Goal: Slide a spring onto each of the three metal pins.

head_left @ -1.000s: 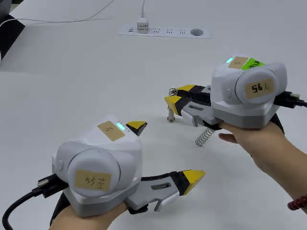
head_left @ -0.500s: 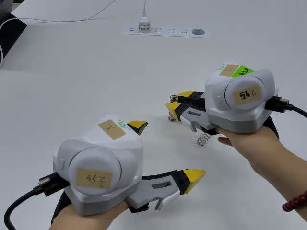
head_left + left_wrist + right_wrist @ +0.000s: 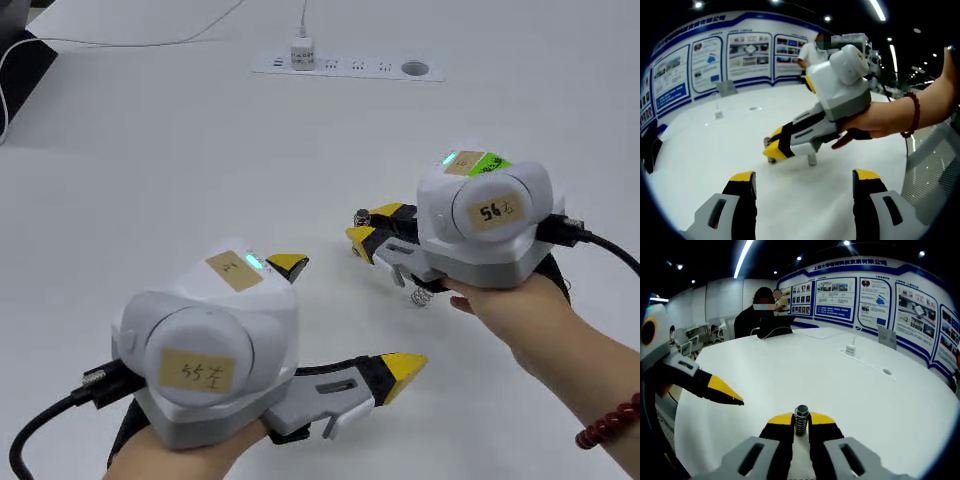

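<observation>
White worktable (image 3: 150, 160): at far right, right gripper (image 3: 801, 426) clamps an upright spring (image 3: 800, 416), presumably to steer it onto a pin; left gripper (image 3: 347, 314), jaws apart, hovers near left; spare spring (image 3: 421, 296) lies beneath the right gripper

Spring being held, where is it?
In the right gripper view, the spring stands pinched between the yellow tips of the right tool, bottom centre, above the white table.

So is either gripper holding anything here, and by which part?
The right gripper pinches a spring by its sides, with its top coils above the tips. The left gripper is open and holds nothing.
</observation>
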The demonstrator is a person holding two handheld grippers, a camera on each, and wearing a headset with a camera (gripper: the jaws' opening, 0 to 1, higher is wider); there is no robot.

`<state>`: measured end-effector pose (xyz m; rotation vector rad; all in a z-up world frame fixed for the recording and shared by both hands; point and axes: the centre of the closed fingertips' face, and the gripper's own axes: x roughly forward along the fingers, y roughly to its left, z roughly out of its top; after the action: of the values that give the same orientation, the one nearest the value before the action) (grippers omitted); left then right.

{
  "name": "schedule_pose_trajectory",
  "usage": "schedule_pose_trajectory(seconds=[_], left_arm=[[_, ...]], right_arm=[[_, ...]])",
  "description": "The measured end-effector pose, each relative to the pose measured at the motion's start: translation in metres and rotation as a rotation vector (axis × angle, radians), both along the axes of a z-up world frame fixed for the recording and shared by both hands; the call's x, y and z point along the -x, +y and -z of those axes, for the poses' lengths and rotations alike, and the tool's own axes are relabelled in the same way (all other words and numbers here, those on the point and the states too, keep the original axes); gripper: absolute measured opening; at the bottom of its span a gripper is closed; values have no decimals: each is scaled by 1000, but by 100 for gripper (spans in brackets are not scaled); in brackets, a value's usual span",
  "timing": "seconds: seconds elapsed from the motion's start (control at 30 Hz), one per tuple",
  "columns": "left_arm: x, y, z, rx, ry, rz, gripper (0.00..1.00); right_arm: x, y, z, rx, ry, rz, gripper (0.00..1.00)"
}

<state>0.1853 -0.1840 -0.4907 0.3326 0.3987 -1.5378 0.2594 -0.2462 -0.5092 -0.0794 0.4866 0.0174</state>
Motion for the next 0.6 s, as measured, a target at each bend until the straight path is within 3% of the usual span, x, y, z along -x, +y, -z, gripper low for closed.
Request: schedule_pose_trajectory(seconds=[0.23,0.6], left_arm=[[-1,0,-1,6,1,-8,80],[0,-1,-4,14,-10,-3,80]], right_arm=[[4,3,2,-3,15,-3,19],[9,9,-22,-49,-35,18,27]])
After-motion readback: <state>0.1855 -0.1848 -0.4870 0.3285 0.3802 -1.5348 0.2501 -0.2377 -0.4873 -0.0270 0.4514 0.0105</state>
